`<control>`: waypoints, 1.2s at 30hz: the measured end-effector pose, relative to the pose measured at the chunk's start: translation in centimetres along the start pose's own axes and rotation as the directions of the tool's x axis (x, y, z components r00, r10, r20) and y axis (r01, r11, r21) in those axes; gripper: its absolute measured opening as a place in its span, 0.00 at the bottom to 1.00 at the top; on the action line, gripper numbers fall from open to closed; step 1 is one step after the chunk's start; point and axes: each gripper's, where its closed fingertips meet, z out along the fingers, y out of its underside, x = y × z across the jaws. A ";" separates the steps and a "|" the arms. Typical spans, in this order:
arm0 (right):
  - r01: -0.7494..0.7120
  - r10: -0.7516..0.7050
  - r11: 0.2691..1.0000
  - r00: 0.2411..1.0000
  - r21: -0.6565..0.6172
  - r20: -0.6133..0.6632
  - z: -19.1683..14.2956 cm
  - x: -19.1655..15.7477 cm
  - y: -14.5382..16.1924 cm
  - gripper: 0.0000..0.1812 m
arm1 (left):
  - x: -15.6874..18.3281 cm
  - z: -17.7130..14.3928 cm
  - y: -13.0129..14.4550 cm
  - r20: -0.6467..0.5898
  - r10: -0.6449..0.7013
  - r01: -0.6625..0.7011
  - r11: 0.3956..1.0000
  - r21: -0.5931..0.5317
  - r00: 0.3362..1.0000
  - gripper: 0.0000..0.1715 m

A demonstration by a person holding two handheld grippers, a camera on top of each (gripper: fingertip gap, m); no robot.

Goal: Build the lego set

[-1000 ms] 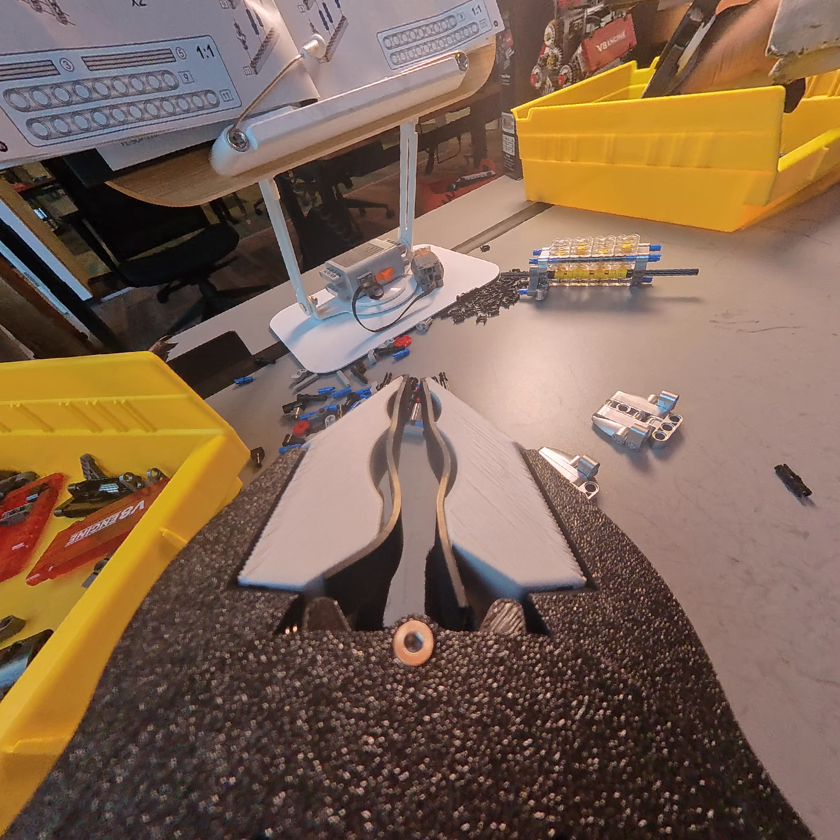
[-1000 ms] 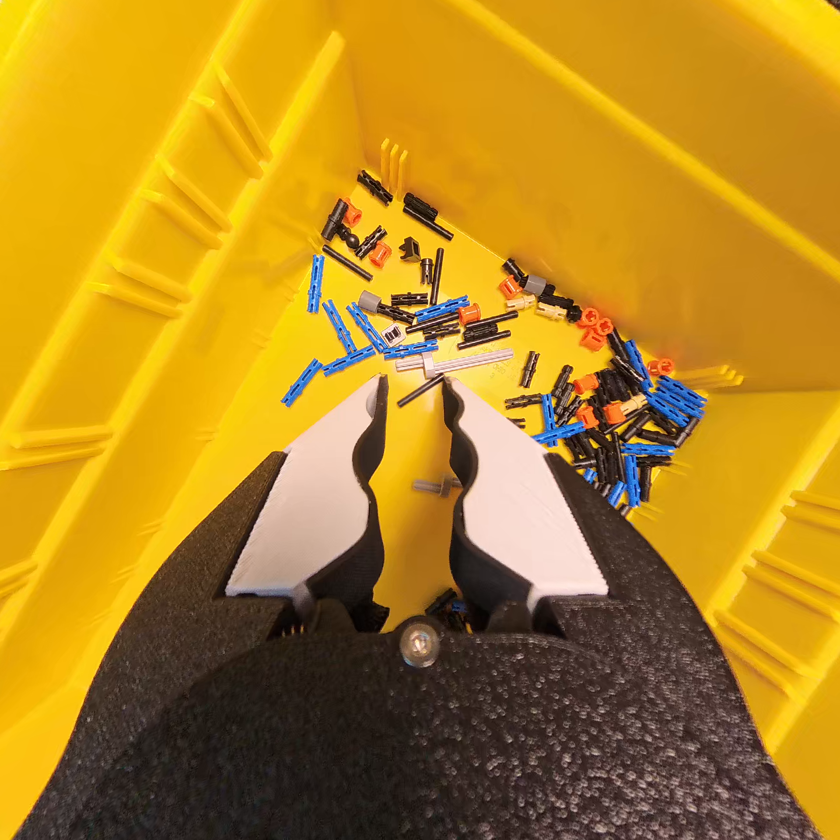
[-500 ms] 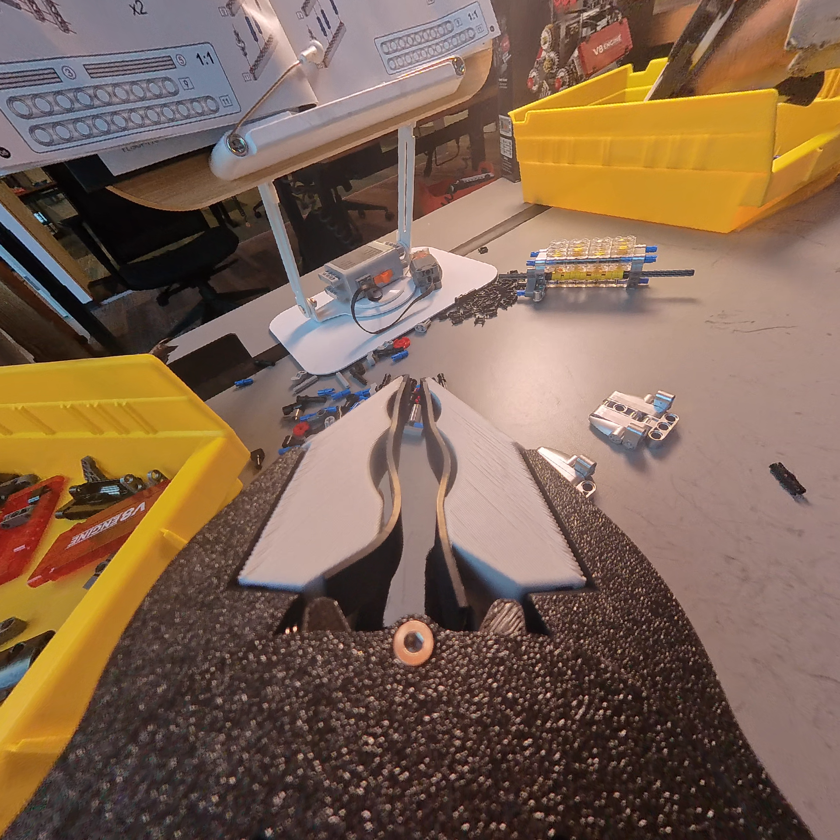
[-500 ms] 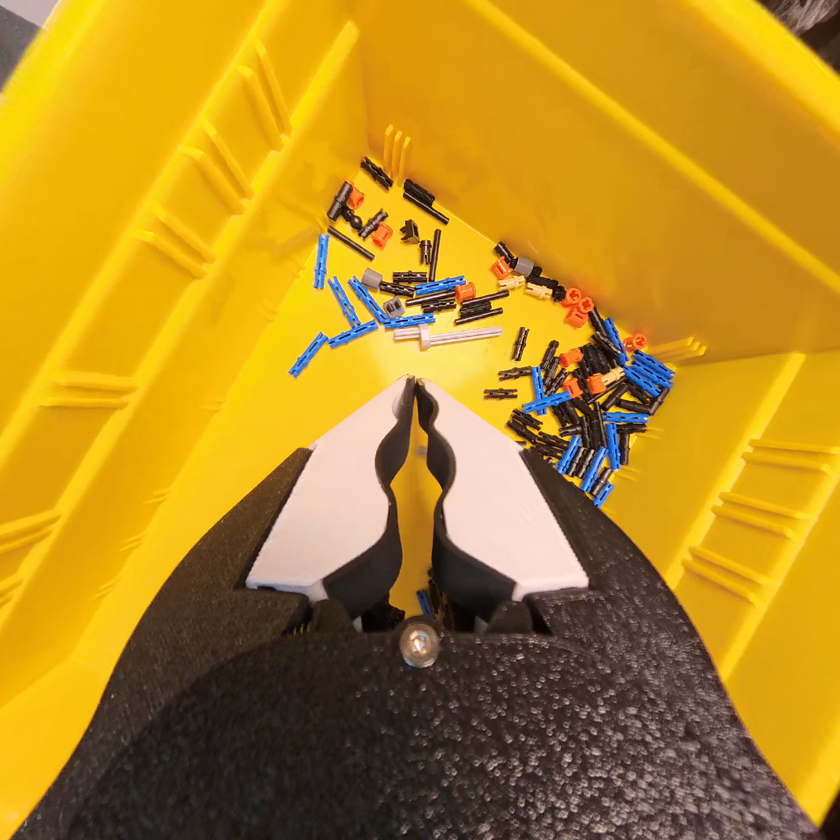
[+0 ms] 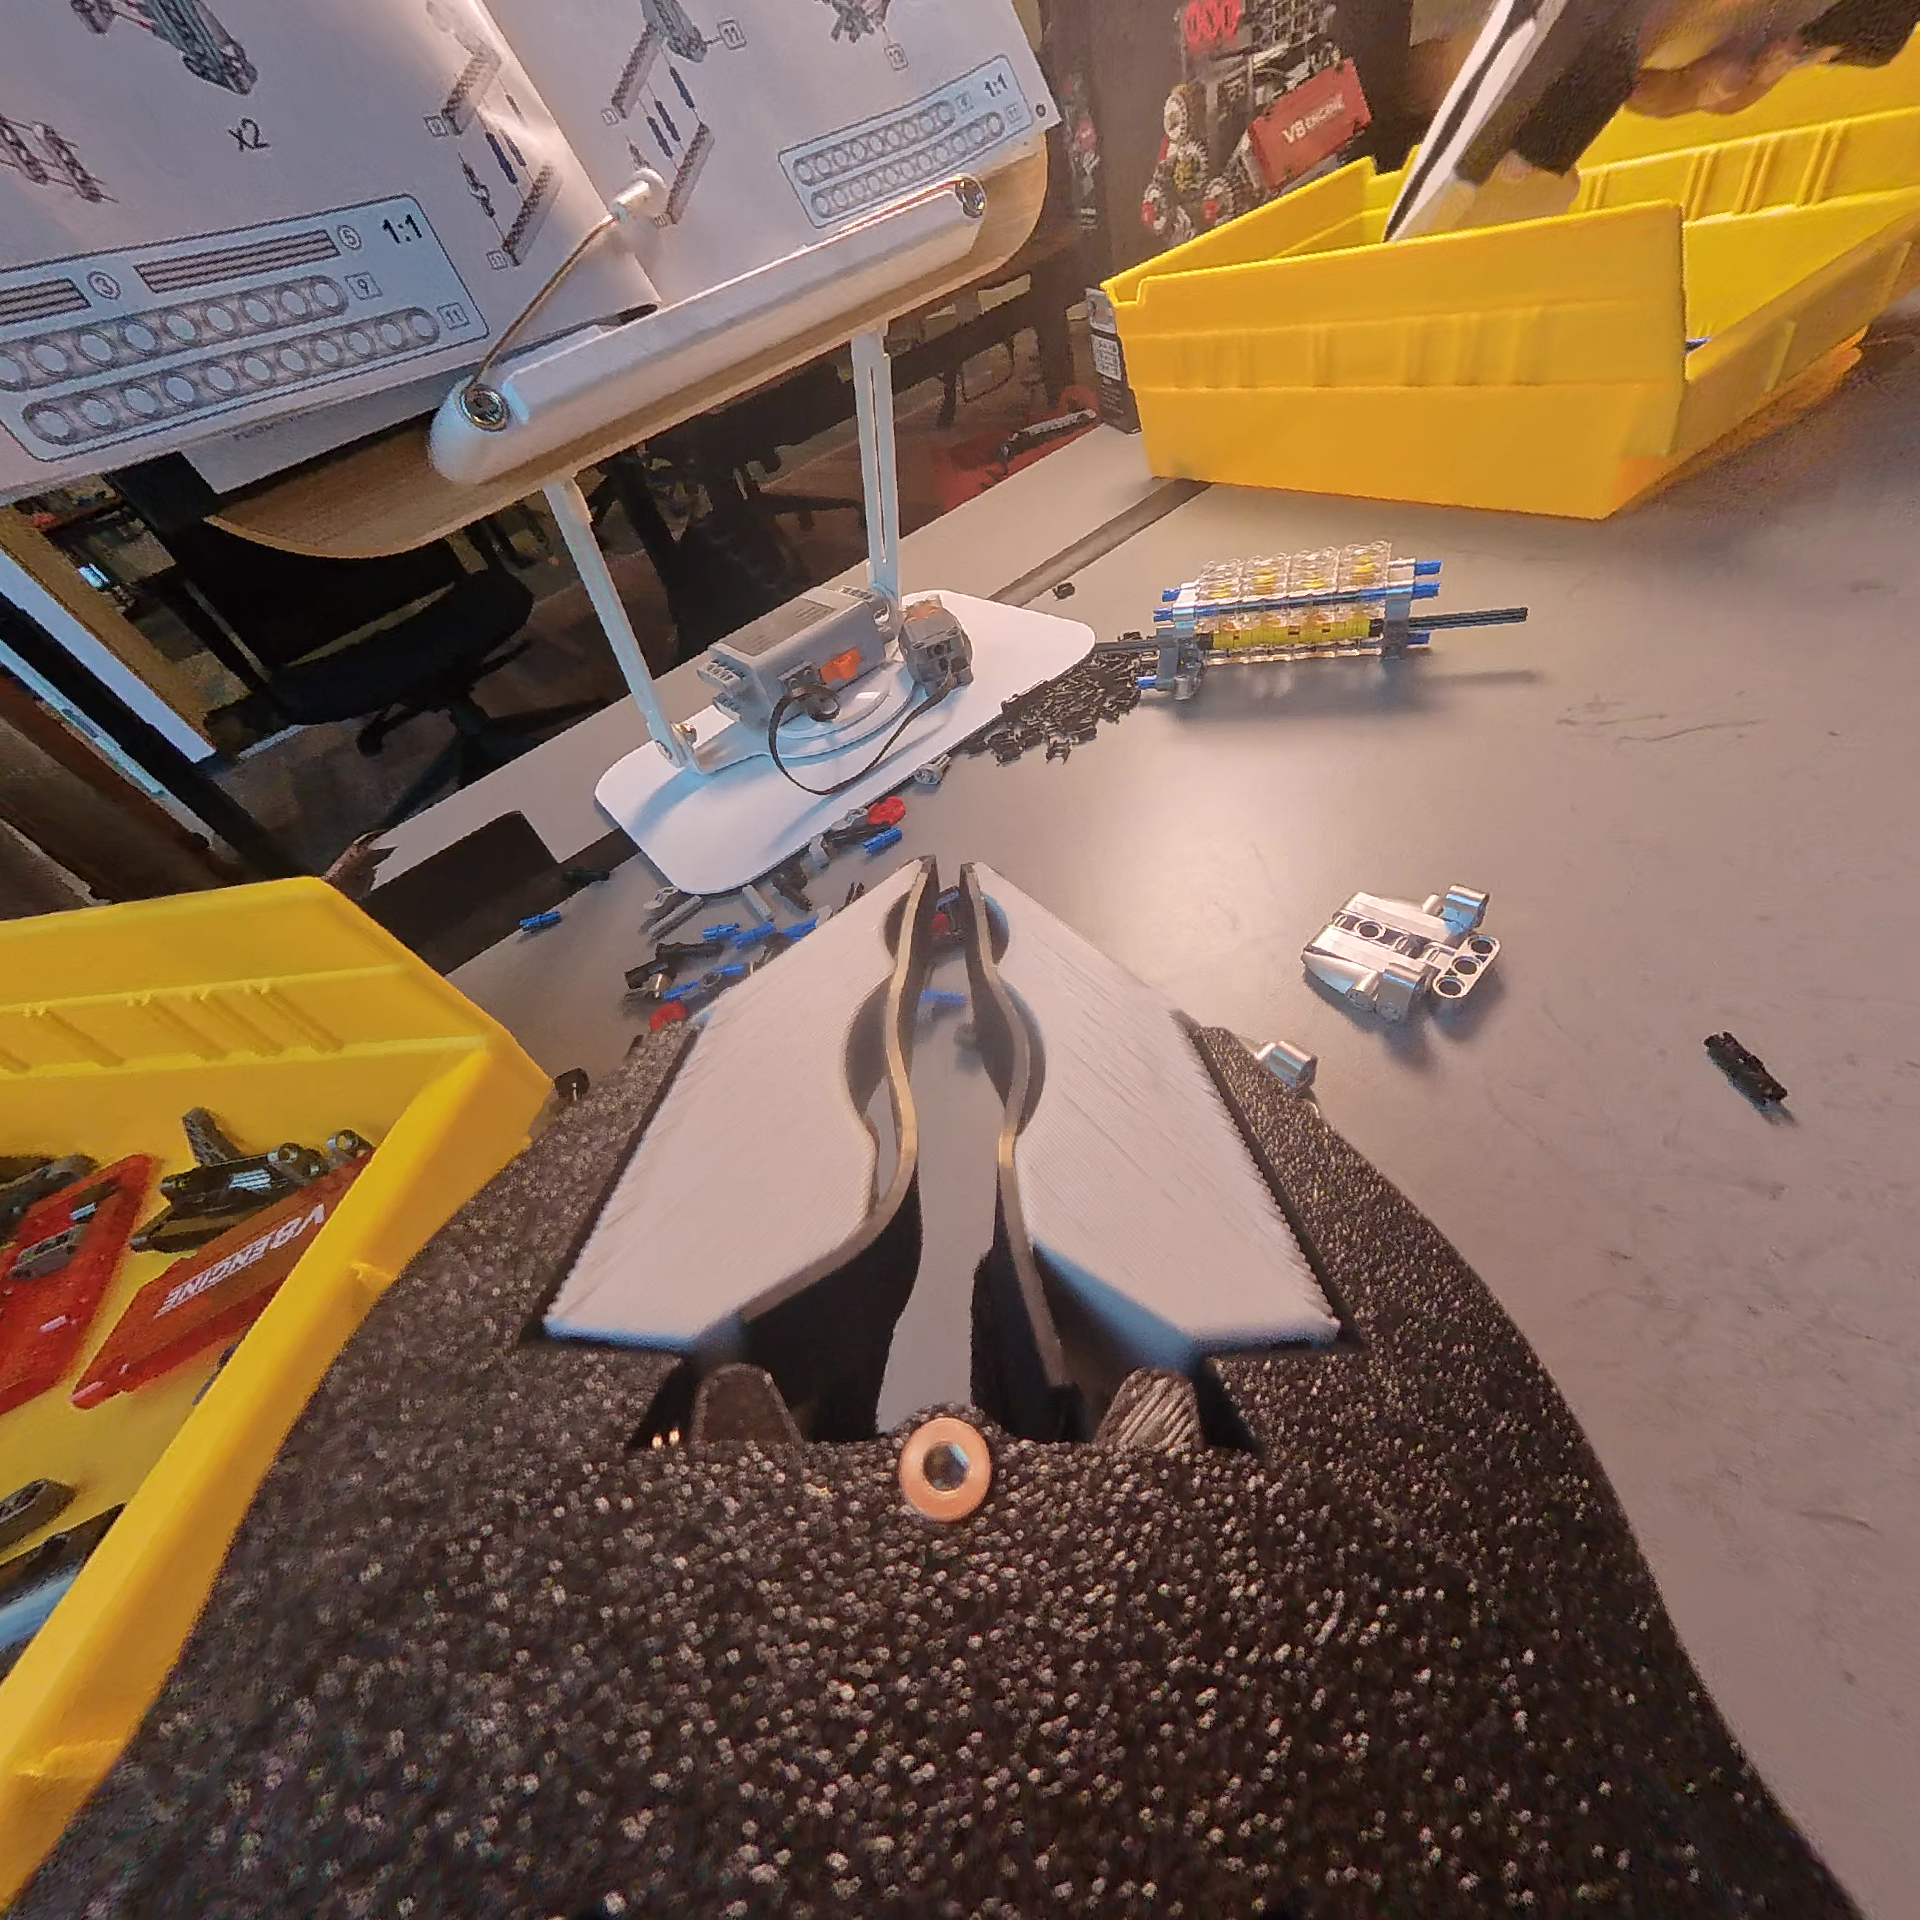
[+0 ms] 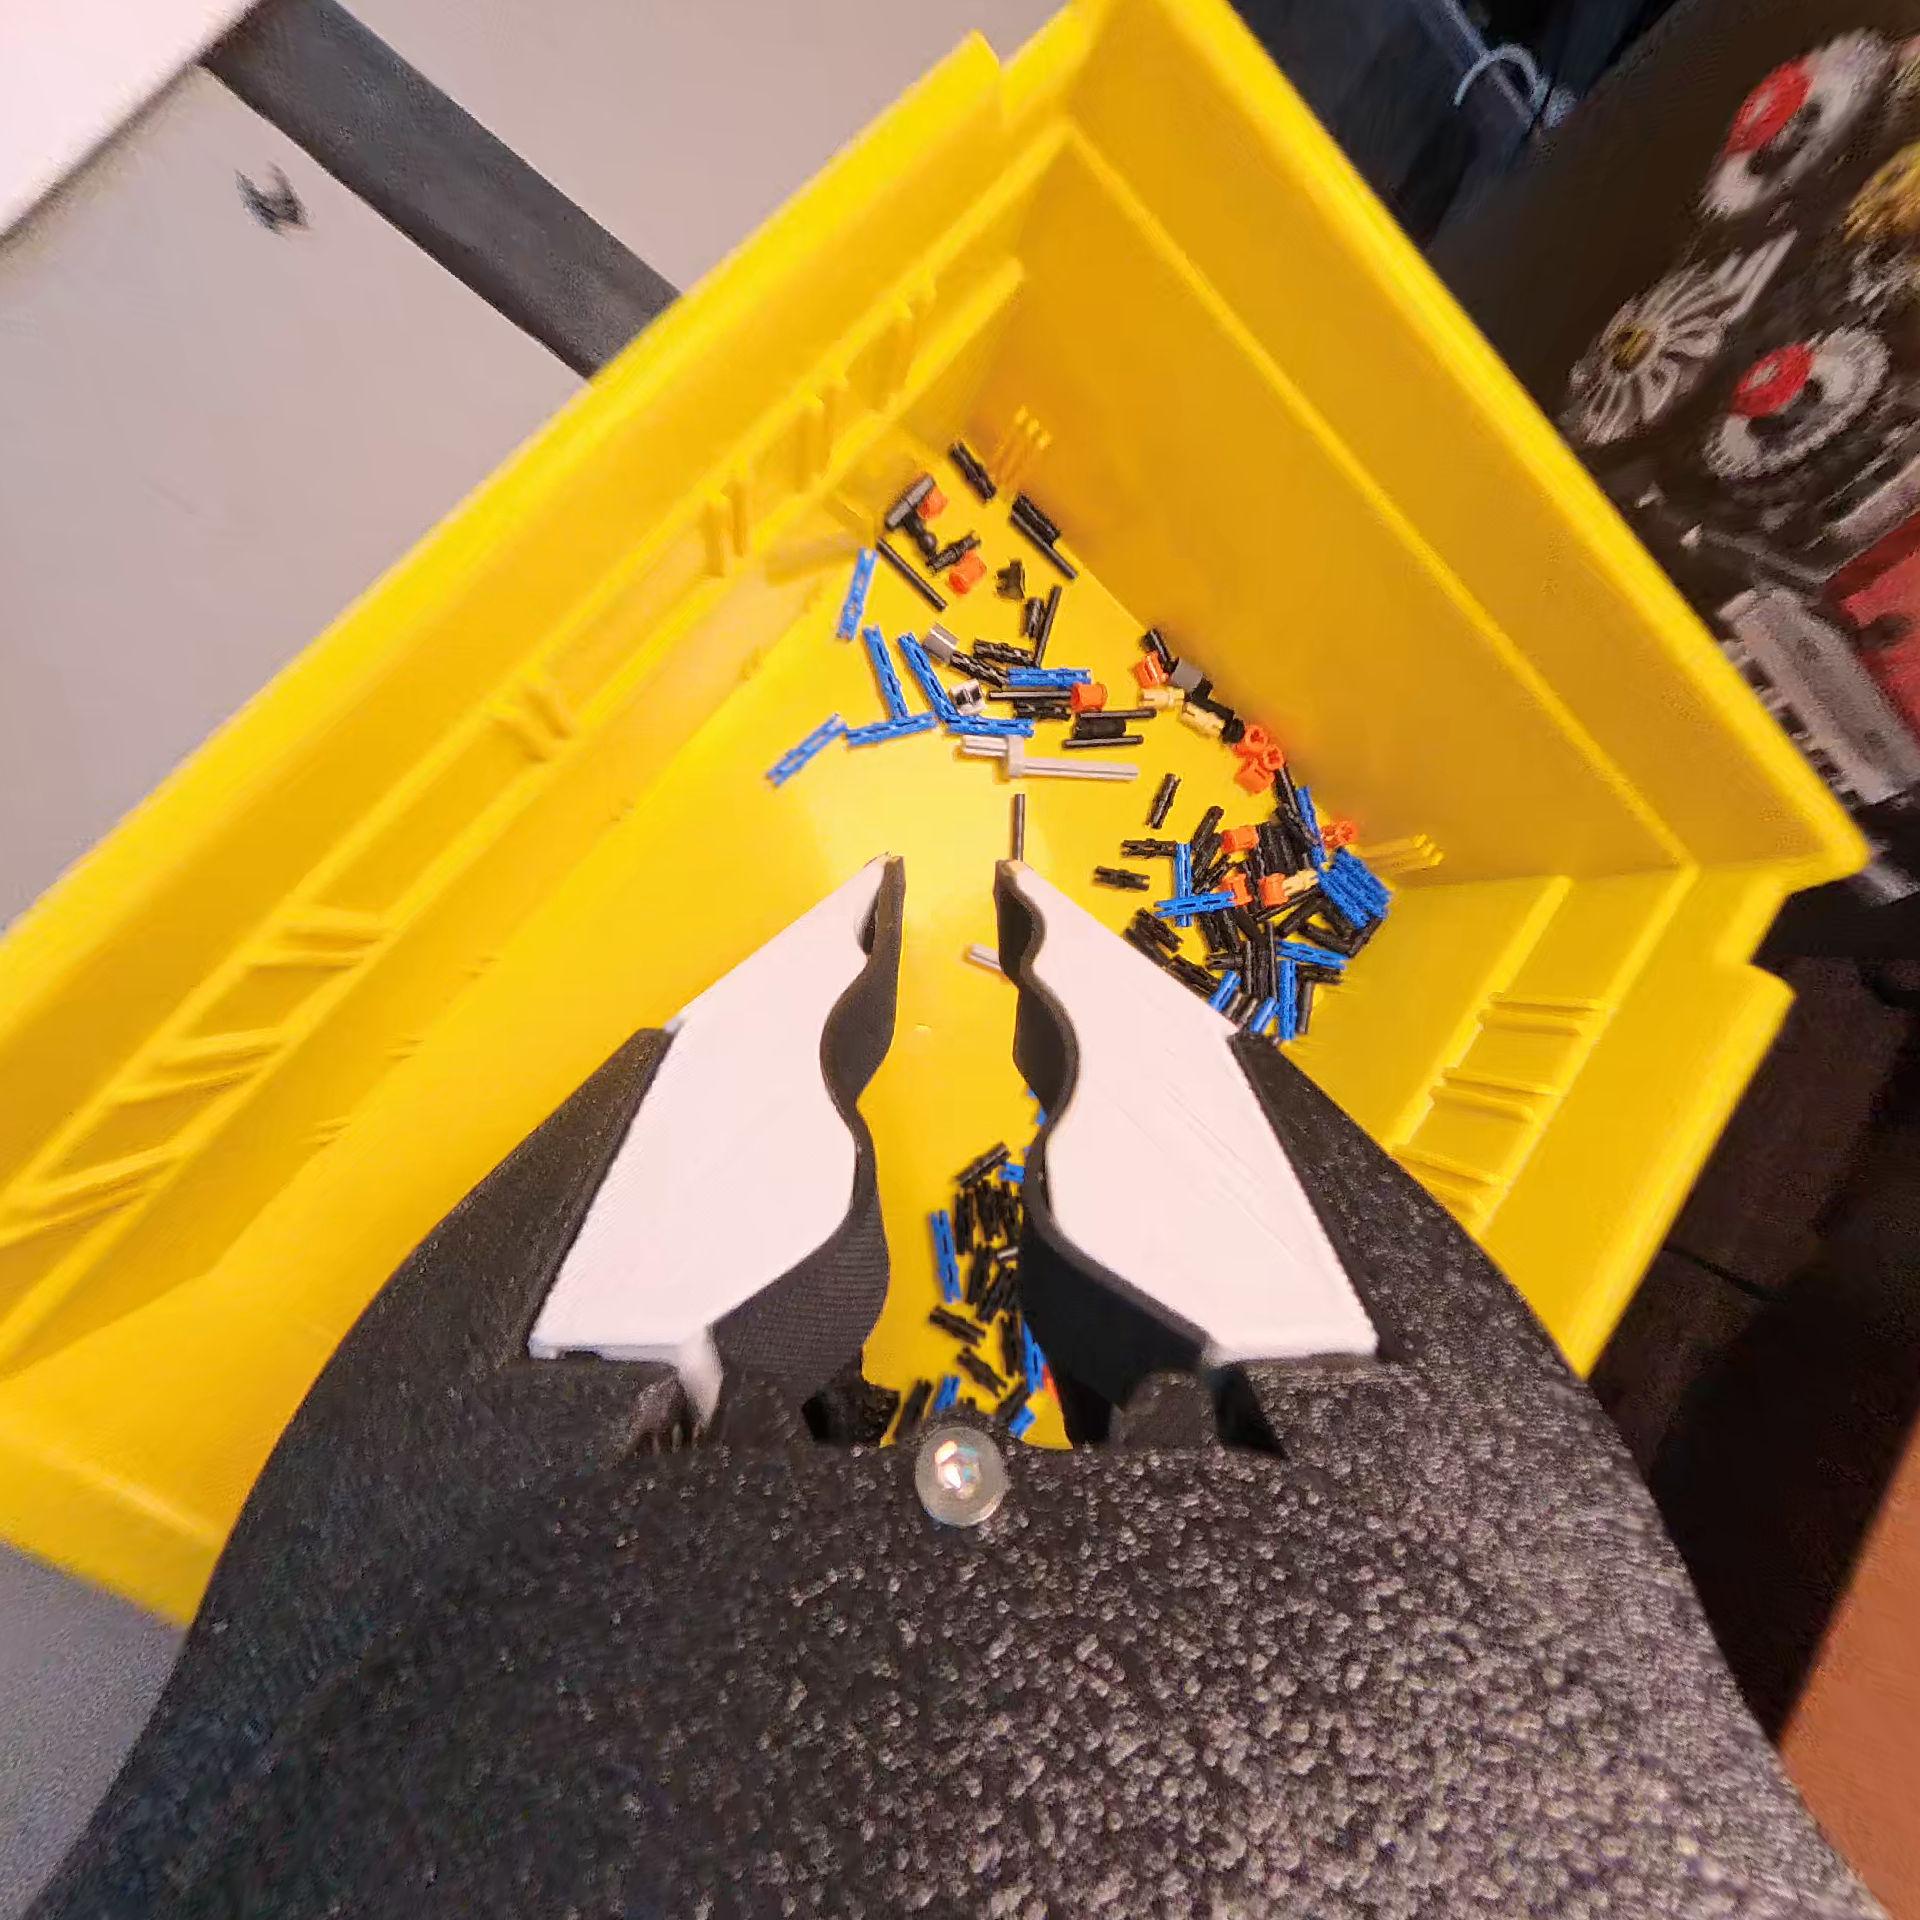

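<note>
My right gripper (image 6: 945,868) is open and empty, held above a yellow bin (image 6: 1351,436). Small blue, black and orange pins (image 6: 1039,686) lie on the bin floor, along with a light grey axle (image 6: 1060,767). A thin black axle (image 6: 1019,826) shows just beyond the right fingertip. My left gripper (image 5: 945,873) is shut with only a thin slit between the fingers and nothing seen in it. It hovers over the grey table (image 5: 1558,1351) above a scatter of small pins (image 5: 727,951). The right gripper also shows in the left wrist view (image 5: 1455,177), over the far bin (image 5: 1403,343).
A second yellow bin (image 5: 208,1538) with red panels stands at the left. A white instruction stand (image 5: 727,831) carries a grey battery box (image 5: 800,655). A clear-block assembly (image 5: 1299,613), a grey bracket (image 5: 1403,951) and a black pin (image 5: 1745,1070) lie on the table. Spacing between my two grippers at the tips: around 45 cm.
My right gripper closed half a second ago and has now opened again. It has risen so that the bin rim and the table show. The left gripper has barely moved.
</note>
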 end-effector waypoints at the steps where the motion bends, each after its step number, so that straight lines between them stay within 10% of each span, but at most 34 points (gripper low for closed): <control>1: -0.025 0.026 0.999 1.000 -0.028 0.011 1.3 0.5 0.7 0.10 | -0.1 -0.1 0.0 0.005 0.004 -0.004 1.000 0.000 1.000 0.02; 36: -0.235 0.242 0.969 0.966 -0.076 0.090 8.3 4.3 -0.5 0.07 | 0.0 0.7 1.2 -0.009 0.025 -0.025 0.999 -0.048 1.000 0.01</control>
